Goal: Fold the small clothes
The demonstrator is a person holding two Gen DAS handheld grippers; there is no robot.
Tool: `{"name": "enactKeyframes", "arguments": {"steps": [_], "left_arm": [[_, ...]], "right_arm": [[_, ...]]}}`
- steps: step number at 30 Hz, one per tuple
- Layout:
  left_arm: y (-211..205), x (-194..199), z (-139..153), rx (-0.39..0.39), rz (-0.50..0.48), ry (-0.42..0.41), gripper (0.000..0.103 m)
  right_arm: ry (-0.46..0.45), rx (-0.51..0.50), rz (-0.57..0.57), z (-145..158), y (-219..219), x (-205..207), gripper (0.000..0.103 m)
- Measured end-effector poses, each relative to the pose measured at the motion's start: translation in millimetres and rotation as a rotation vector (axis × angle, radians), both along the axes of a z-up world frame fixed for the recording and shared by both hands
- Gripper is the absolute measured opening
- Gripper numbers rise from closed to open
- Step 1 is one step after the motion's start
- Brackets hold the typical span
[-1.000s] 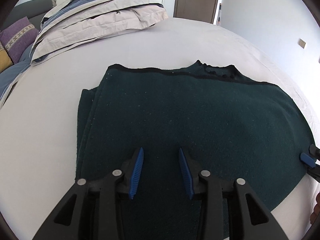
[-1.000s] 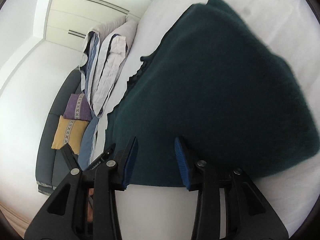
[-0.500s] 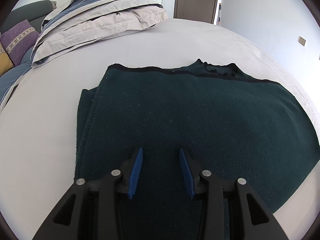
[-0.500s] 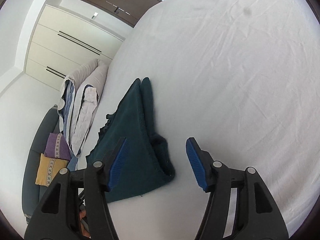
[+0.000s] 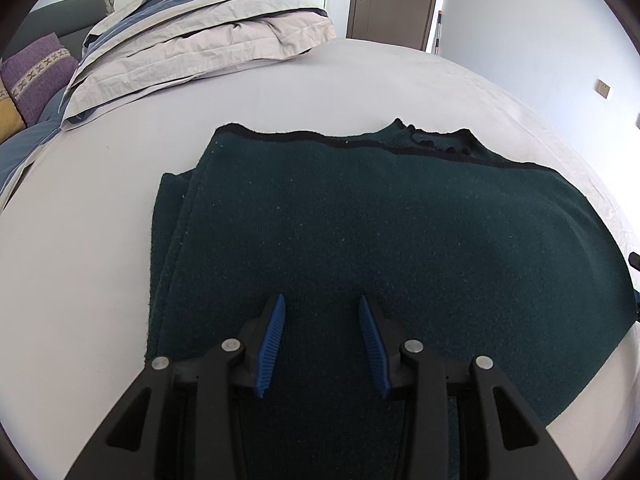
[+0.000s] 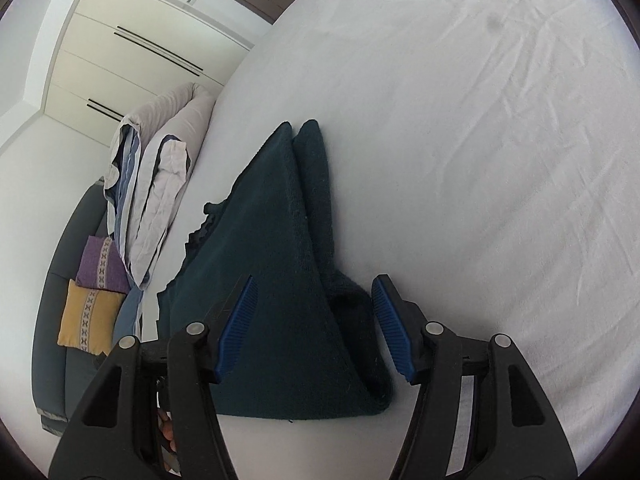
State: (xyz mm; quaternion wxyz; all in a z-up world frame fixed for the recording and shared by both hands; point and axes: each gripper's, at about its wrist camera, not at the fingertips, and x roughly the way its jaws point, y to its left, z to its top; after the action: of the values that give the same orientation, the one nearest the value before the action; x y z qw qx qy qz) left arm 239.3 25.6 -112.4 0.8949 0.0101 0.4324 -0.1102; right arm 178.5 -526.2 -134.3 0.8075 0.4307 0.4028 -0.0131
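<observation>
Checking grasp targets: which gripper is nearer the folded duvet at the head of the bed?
Left, as far as the views show. The left gripper hangs open over the dark green sweater, facing the duvet. The right gripper straddles the sweater's side edge, farther from it.

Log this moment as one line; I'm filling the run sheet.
step: mid-fold | sweater: dark green, folded over, flat on bed | left gripper: open above it | right gripper: open, straddling its edge
</observation>
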Motion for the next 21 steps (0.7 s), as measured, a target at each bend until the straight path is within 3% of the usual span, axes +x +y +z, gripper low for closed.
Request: {"name": "enactKeyframes", "arguments": {"steps": [13, 15, 17, 21], "left_arm": [[1.8, 3.5, 0.8, -0.039, 0.007, 0.021, 0.042], [3.3, 4.5, 4.4, -0.06, 0.017, 0.037, 0.042], [6.5, 4.0, 12.2, -0.106, 0.038, 0.058, 0.042], [-1.0, -2.2, 25.9, -0.221, -0.008, 0.068, 0.042]], "right_arm": [[0.075, 0.022, 0.076, -1.7, 28.1, 36.8, 0.057], [0.088, 0.017, 0.083, -4.0, 29.8, 41.9, 0.048], [0.111, 0.025, 0.076, -10.0, 28.7, 45.5, 0.023], [0.11, 0.029, 0.052, -12.7, 32.2, 48.3, 0.019]]}}
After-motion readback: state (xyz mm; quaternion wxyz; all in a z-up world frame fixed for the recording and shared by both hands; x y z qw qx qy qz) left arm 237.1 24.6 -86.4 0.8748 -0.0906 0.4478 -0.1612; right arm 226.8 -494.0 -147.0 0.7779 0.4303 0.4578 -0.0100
